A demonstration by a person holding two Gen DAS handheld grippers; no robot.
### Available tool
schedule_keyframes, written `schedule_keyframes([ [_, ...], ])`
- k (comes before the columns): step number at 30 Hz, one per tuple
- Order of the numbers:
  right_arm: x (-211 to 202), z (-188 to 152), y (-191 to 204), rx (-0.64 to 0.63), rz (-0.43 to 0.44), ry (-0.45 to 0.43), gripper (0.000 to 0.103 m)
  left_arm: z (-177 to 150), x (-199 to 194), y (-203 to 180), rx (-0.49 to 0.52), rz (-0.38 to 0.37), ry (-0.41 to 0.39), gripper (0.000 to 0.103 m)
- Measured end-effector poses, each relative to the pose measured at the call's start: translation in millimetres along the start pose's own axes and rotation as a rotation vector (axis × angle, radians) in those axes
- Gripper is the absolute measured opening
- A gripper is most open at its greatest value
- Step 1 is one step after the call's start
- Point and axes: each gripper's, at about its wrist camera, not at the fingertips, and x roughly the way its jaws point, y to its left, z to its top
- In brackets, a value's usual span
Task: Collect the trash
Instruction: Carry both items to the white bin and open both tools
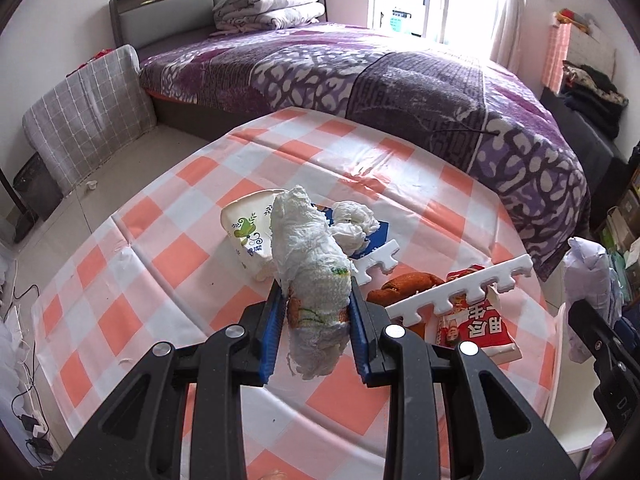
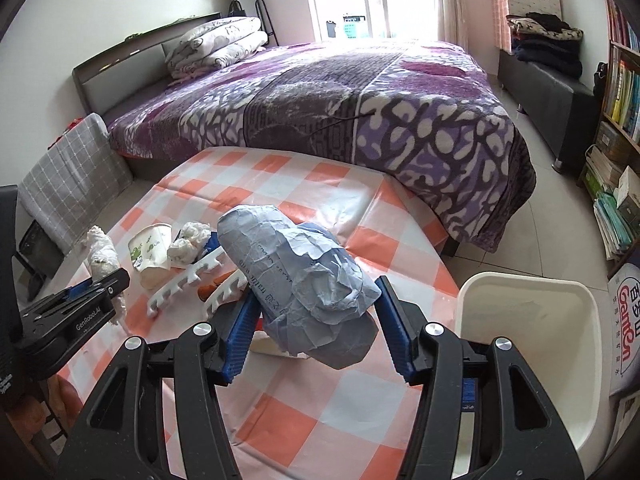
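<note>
Above the checked table [image 2: 320, 412], my left gripper [image 1: 318, 324] clamps a soft tissue roll [image 1: 308, 264] mid-body; my right gripper [image 2: 316, 328] squeezes light crumpled blue paper [image 2: 304, 276] beside the white bin [image 2: 532, 340].

The bin [image 2: 532, 344] stands right of the table [image 2: 320, 400], bed [image 2: 360, 112] behind.

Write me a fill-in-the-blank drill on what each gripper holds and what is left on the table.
1. The left gripper is shut on a wad of ____ tissue paper.
2. The right gripper grips a crumpled ____ paper ball.
3. Beside the table, on its right in the right wrist view, stands a white ____.
4. The tablecloth is checked orange and ____.

Missing words: white; blue; bin; white
</note>
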Motion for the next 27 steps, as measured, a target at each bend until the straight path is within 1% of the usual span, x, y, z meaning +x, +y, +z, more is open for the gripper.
schedule_keyframes([
  [12,-14,-1,-22,0.037,-0.033,-0.021,0.054,-2,-14,-34,0.045,-0.045,-0.011,0.030],
  [23,-32,-3,-63,0.117,-0.077,-0.033,0.055,-9,-27,-73,0.107,-0.080,-0.025,0.030],
  [27,-40,-3,-79,0.147,-0.108,-0.045,0.055,-13,-31,-87,0.136,-0.092,-0.031,0.030],
])
